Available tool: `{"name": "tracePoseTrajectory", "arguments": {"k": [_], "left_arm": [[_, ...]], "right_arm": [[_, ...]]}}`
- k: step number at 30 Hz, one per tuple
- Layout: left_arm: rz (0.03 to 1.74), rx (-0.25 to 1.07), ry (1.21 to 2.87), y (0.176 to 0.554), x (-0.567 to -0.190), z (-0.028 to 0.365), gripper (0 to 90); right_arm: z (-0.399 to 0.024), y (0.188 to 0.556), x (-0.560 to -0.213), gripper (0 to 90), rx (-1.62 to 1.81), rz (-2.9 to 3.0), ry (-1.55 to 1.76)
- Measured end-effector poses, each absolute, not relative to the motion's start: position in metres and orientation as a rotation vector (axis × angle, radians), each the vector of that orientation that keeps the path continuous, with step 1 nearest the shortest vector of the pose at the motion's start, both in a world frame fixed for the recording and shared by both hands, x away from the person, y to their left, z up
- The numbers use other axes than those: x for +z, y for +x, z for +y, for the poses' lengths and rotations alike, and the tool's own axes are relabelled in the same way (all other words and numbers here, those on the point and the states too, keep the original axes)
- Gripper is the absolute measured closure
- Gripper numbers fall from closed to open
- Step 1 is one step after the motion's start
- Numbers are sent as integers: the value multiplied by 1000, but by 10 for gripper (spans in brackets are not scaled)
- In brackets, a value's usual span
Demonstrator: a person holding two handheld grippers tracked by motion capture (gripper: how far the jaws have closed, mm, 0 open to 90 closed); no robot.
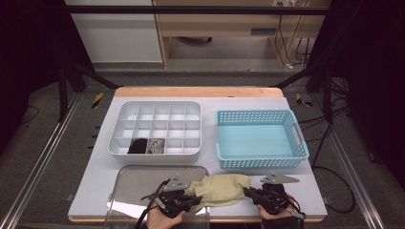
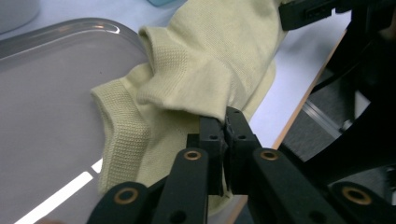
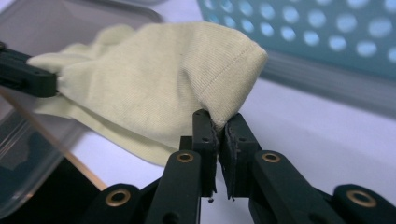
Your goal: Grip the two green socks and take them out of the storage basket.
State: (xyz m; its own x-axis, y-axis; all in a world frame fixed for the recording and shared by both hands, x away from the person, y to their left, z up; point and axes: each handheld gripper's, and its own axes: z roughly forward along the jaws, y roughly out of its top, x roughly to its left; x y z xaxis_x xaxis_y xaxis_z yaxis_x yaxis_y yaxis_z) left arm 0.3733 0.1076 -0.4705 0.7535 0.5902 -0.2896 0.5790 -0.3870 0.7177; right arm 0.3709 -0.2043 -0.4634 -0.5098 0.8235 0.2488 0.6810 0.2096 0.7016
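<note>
Both my grippers, left gripper [image 1: 193, 201] and right gripper [image 1: 248, 192], pinch the yellow cloth [image 1: 220, 189]; its gripped edges sit hidden between their jaws.

Looked like a lab test bench, not a home. White table [image 1: 296, 191] with a wood edge sat inside a black metal frame [image 1: 191, 9], dark curtains [image 1: 28, 47] hung left and right. Metal rails [image 1: 43, 157] ran along the grey floor on both sides, with yellow-black tape marks [image 1: 97, 99] near the far corners. Loose cables [image 1: 329, 143] trailed on the right. At the far wall stood a plain wood desk [image 1: 215, 24] with more wiring under it.
</note>
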Motion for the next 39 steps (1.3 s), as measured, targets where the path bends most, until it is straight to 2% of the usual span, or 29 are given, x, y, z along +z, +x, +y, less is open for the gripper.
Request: {"name": "tracePoseTrajectory", "arguments": {"k": [5, 8, 13, 20, 24, 32, 39], "left_arm": [[866, 69, 2048, 373, -467, 110, 706], [880, 103, 2002, 375, -458, 118, 642], [927, 142, 1973, 385, -453, 124, 580], [950, 146, 2016, 398, -458, 108, 558], [955, 136, 2058, 397, -464, 98, 590], [974, 136, 2089, 395, -473, 94, 819], [923, 132, 2031, 389, -457, 105, 847]], "right_arm": [[-205, 373, -467, 689, 1158, 2257, 1447], [-207, 372, -463, 639, 1190, 2205, 1404], [-214, 372, -458, 616, 1231, 2130, 1371], [-216, 383, -473, 622, 1185, 2154, 1402], [-215, 388, -481, 649, 1155, 2179, 1402], [-211, 388, -485, 841, 1127, 2209, 1388], [-214, 380, -469, 862, 1195, 2165, 1351]]}}
